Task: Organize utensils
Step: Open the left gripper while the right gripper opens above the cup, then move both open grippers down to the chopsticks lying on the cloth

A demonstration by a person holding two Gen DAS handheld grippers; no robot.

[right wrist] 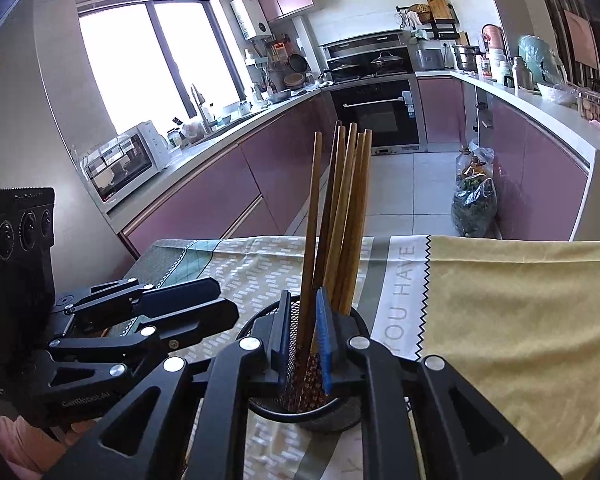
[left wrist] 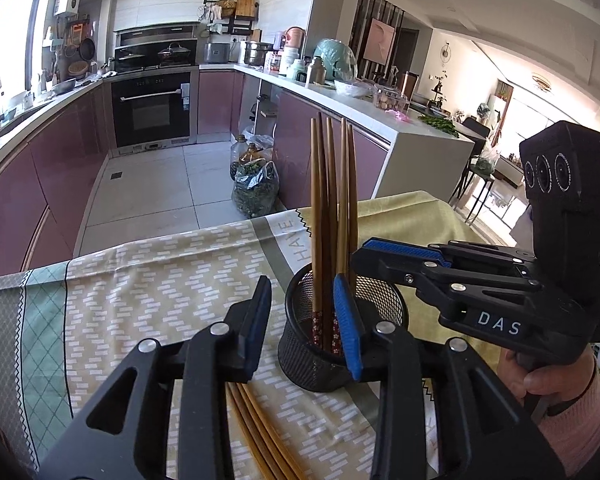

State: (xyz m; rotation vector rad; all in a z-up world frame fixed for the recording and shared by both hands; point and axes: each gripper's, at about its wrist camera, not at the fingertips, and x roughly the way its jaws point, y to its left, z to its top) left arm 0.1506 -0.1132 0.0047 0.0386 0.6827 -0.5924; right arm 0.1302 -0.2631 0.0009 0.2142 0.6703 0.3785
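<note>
Daylight flooded in from window (right wrist: pixel 152 60), blown out to white. Strong fisheye bending curved counters and cabinets toward edges; dark vignette clipped corners. Foreground sharp, little blur. Soft shadows lay under mesh cup (left wrist: pixel 332 336) on tablecloth (right wrist: pixel 520 300).

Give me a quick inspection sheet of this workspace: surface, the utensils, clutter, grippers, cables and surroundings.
Surface: table under a patterned tablecloth with a plain yellow section.
Job's things: several chopsticks upright in a black mesh holder; more loose chopsticks flat on the cloth in front of it.
Clutter: nothing seen on the table.
Grippers: left gripper open, one finger in front of the holder; right gripper with a narrow gap at the holder's rim, chopsticks showing between its pads, contact unclear.
Cables: nothing seen.
Surroundings: kitchen with a crowded counter, oven, bags on the floor.
</note>
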